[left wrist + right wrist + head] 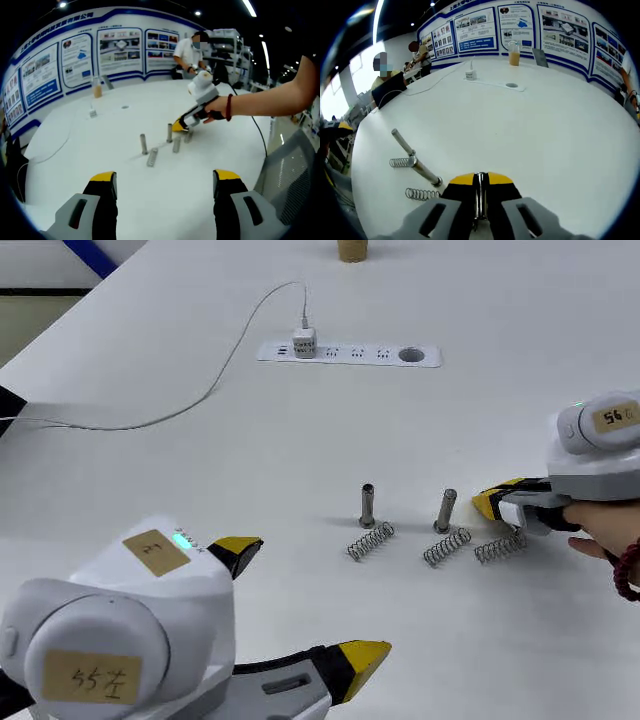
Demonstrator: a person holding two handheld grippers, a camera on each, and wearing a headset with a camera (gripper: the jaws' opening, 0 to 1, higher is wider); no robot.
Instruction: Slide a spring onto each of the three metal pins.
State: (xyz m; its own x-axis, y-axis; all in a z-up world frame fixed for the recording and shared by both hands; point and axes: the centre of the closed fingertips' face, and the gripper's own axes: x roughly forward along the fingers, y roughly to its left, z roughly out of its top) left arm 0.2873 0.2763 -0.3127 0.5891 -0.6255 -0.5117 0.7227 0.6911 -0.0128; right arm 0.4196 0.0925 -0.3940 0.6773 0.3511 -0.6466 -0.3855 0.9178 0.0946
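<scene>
Evidently no spring sits on a pin yet. At the near left, the left tool hangs over the desk with its jaws wide apart and nothing between them, well apart from the work. Next comes the left pin, upright and bare, with the first spring lying on the desk just in front of it. The middle pin stands bare too, and the second spring lies at its foot. The third spring lies further right, just below the right tool, whose jaws are pressed together on a thin metal piece. That is probably the third pin, though I cannot be sure. All three springs are left to slide on.
</scene>
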